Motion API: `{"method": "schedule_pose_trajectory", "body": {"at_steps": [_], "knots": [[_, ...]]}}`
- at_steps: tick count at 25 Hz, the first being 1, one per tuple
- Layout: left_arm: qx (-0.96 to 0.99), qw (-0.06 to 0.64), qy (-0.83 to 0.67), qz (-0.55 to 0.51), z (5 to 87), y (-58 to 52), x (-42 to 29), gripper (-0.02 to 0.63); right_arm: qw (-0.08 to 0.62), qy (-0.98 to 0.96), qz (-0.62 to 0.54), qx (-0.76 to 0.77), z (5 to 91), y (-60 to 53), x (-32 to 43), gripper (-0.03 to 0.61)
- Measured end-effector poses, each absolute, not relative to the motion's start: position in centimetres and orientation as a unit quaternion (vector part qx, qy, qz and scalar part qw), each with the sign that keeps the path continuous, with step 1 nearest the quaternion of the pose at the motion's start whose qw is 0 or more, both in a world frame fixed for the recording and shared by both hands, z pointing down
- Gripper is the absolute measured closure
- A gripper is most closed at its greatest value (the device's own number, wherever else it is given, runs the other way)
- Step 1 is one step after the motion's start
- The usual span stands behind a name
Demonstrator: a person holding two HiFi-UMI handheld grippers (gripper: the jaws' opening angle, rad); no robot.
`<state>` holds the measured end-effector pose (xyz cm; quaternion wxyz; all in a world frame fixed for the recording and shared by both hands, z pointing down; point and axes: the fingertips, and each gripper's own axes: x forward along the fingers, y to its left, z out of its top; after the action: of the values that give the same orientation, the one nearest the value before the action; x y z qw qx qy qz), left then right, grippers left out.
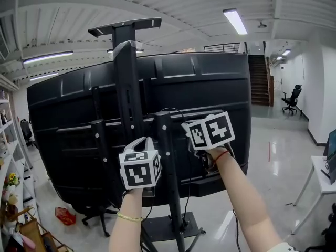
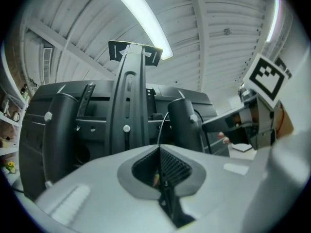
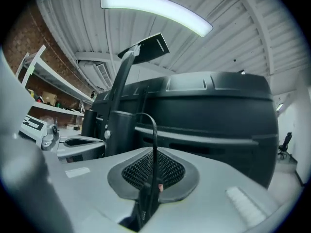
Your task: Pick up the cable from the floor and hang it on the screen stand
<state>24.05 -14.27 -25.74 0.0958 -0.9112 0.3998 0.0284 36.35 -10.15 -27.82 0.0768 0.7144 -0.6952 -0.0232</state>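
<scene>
A: Which step is shown?
B: Hanging, I judge. Fingers of the left gripper (image 2: 159,152) and the right gripper (image 3: 154,154) are pinched on the cable (image 3: 153,130), which arches ahead onto the screen stand (image 1: 128,72).
A: Next?
B: Settle it, then release.

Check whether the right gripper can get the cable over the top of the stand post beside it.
Probably yes. The right gripper is shut on the cable, which arcs up toward the top of the stand post close on its left. Nothing stands between them.
</scene>
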Motion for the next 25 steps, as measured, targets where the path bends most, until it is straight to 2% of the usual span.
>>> {"method": "schedule_pose_trajectory", "body": {"at_steps": [5, 10, 13, 18, 25], "knots": [[-0.918, 0.082, 0.387, 0.041, -22.5, -12.6, 23.3, 0.606, 0.069, -0.705, -0.033, 0.705, -22.2, -9.8, 35.1, 0.534], [-0.925, 0.046, 0.376, 0.038, -16.3, -10.9, 22.8, 0.606, 0.058, -0.699, -0.08, 0.709, -16.6, -6.9, 32.0, 0.575], [-0.924, 0.027, 0.38, 0.032, -12.2, -9.8, 22.0, 0.606, 0.045, -0.701, -0.083, 0.707, -13.0, -5.3, 30.3, 0.578], [-0.92, -0.017, 0.389, 0.037, -5.9, -8.1, 20.5, 0.606, 0.014, -0.709, -0.04, 0.704, -6.0, -3.9, 28.7, 0.578], [-0.919, -0.008, 0.394, -0.008, 0.2, -6.5, 20.1, 0.606, 0.011, -0.706, -0.002, 0.708, 0.1, -2.9, 27.7, 0.58]]}}
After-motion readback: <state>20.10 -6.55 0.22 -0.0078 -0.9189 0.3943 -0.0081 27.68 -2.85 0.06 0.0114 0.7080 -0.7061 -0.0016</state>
